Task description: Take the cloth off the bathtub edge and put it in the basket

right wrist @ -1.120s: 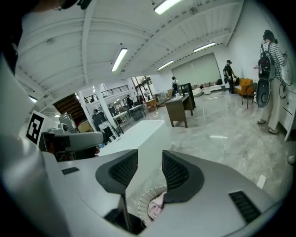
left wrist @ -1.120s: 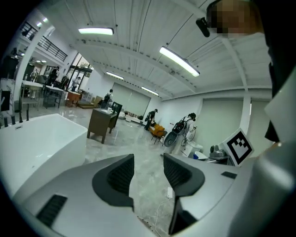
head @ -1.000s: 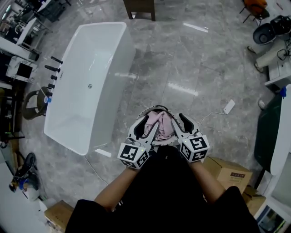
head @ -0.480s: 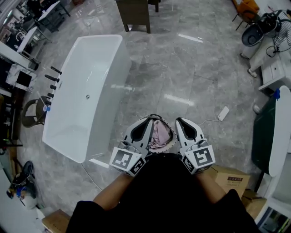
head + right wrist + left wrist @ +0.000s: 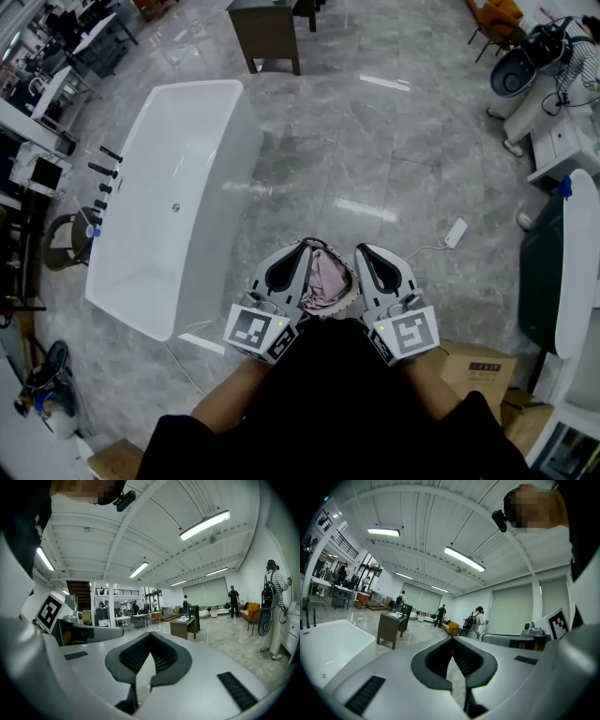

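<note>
Below the head camera, a small basket (image 5: 349, 292) with a pale woven rim is seen against the grey marble floor (image 5: 375, 141), its near side hidden by the person's dark clothing (image 5: 328, 394). The pink cloth (image 5: 325, 279) is bundled inside the basket, well apart from the white bathtub (image 5: 178, 187) that stands to the left. The left tool (image 5: 304, 247) and the right tool (image 5: 360, 251) are held side by side above the basket, one at each flank of the cloth, tips pointed away from the person. Whether either touches the rim cannot be told from above.

By the left gripper view the left tool's dark pads (image 5: 436, 660) are shown pressed together at the tip with nothing caught between them, and part of the bathtub is seen low at the left. By the right gripper view the right tool's jaws, which have just been closing, are likewise shown closed tip to tip and empty.

A dark wooden counter (image 5: 267, 33) is placed beyond the far end of the bathtub, and black taps (image 5: 101, 161) are ranged along its left side. A white power strip (image 5: 456, 232) is left on the floor to the right, and a cardboard box (image 5: 478, 364) is set near the person's right arm. Several people are seen standing far off in both gripper views.
</note>
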`<state>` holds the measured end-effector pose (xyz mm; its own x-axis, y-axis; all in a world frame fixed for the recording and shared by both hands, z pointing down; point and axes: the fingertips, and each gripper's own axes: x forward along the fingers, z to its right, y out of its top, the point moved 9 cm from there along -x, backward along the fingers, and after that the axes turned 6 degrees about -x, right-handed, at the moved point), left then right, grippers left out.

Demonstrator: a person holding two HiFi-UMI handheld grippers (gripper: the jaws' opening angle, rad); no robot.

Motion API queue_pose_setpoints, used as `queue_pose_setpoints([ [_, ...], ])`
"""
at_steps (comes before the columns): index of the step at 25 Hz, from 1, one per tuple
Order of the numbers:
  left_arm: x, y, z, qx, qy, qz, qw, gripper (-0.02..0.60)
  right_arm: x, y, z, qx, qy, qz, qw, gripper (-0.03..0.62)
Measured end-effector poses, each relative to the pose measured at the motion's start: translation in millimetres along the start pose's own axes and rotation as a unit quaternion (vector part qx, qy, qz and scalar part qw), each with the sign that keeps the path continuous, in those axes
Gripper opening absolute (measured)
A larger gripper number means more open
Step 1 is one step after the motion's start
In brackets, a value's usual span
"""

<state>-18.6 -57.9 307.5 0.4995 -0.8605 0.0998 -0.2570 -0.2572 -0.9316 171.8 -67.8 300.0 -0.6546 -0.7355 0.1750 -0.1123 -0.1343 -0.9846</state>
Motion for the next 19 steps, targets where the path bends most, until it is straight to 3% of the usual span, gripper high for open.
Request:
queue_pose_setpoints([
  [12,-15,-3,-1,0.013,0.021,-0.01,0.9997,0.015,5,-3,-8,0.003,0.012,0.006,1.0,0.031],
  [19,-7,-5,5,0.019,0.014,-0.008,0.9997,0.014,1,-9,-2,0.004,0.012,0.004,1.0,0.031],
])
